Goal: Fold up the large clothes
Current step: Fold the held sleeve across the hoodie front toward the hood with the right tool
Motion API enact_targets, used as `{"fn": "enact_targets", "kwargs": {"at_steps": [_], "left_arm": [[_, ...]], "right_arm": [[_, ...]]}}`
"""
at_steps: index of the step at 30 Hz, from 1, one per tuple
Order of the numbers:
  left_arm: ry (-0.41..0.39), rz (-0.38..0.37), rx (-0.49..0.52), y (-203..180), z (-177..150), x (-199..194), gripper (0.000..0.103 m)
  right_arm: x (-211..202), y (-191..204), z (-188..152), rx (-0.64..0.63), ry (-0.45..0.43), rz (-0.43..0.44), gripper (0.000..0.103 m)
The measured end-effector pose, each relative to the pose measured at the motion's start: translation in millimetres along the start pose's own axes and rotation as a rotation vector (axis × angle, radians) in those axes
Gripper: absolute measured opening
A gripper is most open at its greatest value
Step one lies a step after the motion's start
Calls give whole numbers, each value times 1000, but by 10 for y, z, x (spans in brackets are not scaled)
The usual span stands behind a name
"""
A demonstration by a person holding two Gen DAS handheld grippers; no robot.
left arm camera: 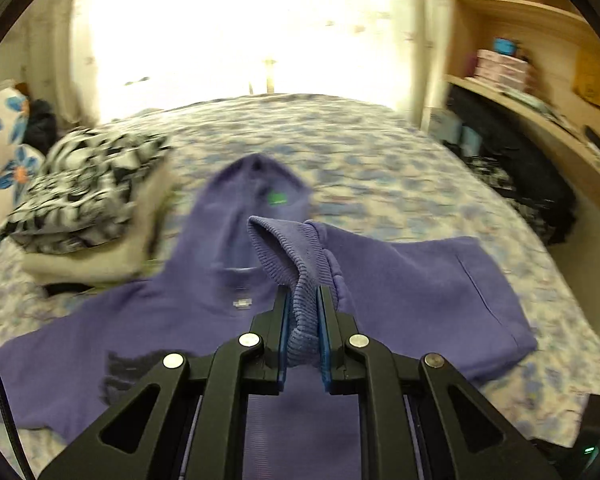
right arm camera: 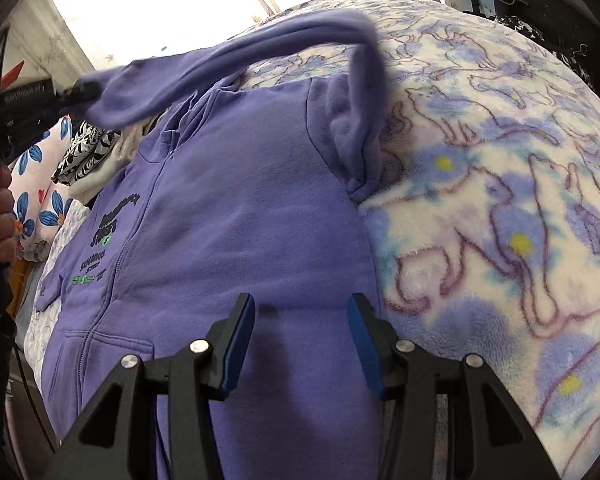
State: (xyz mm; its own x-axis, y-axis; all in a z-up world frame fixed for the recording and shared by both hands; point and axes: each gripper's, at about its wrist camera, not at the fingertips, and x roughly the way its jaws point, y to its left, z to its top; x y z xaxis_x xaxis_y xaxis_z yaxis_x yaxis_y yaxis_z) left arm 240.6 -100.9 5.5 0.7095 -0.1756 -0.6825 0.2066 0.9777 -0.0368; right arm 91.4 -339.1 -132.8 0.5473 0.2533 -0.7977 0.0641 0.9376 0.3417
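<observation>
A purple zip hoodie (right arm camera: 236, 216) lies spread front up on the bed, with dark and green print on its chest. In the left wrist view (left arm camera: 204, 312) its hood points away. My left gripper (left arm camera: 303, 292) is shut on the ribbed cuff (left arm camera: 288, 252) of one sleeve and holds it above the hoodie's body. In the right wrist view that sleeve (right arm camera: 228, 64) stretches in the air across to the left gripper (right arm camera: 60, 92) at the left edge. My right gripper (right arm camera: 302, 304) is open and empty, just above the hoodie's lower body near its right side.
The bed has a fleece blanket (right arm camera: 500, 200) with blue and purple animal print. A stack of folded clothes (left arm camera: 88, 200) with a black-and-white patterned top lies left of the hoodie, by a blue-flowered pillow (left arm camera: 0, 152). Wooden shelves (left arm camera: 540, 80) stand to the right of the bed.
</observation>
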Motion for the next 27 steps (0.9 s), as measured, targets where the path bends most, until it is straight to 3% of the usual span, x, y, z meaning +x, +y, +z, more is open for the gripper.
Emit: {"fn": "enact_targets", "kwargs": {"at_steps": [4, 7, 9, 10, 13, 17, 21, 26, 27], "left_arm": [[35, 103, -24, 444, -142, 206, 11], [144, 138, -37, 766, -365, 523, 20], [261, 121, -62, 948, -528, 777, 43], [309, 109, -86, 1034, -599, 875, 49], [339, 54, -170, 1227, -694, 984, 55], [319, -11, -270, 1415, -676, 1053, 69], [333, -57, -329, 1550, -614, 1264, 69], [343, -69, -327, 1552, -615, 1463, 68], [335, -69, -314, 1530, -592, 1471, 57]], "right_arm": [[-1, 63, 25, -16, 25, -17, 49], [-25, 88, 77, -18, 42, -8, 49], [-41, 89, 127, -12, 52, -1, 49], [-43, 93, 158, -10, 59, 0, 49], [-68, 98, 287, -7, 70, 6, 49], [-124, 51, 572, 14, 69, 23, 50], [-79, -31, 985, 55, 38, 24, 55], [363, -196, 1560, 123, 38, 4, 55], [445, -238, 1627, 136, 42, 0, 55]]}}
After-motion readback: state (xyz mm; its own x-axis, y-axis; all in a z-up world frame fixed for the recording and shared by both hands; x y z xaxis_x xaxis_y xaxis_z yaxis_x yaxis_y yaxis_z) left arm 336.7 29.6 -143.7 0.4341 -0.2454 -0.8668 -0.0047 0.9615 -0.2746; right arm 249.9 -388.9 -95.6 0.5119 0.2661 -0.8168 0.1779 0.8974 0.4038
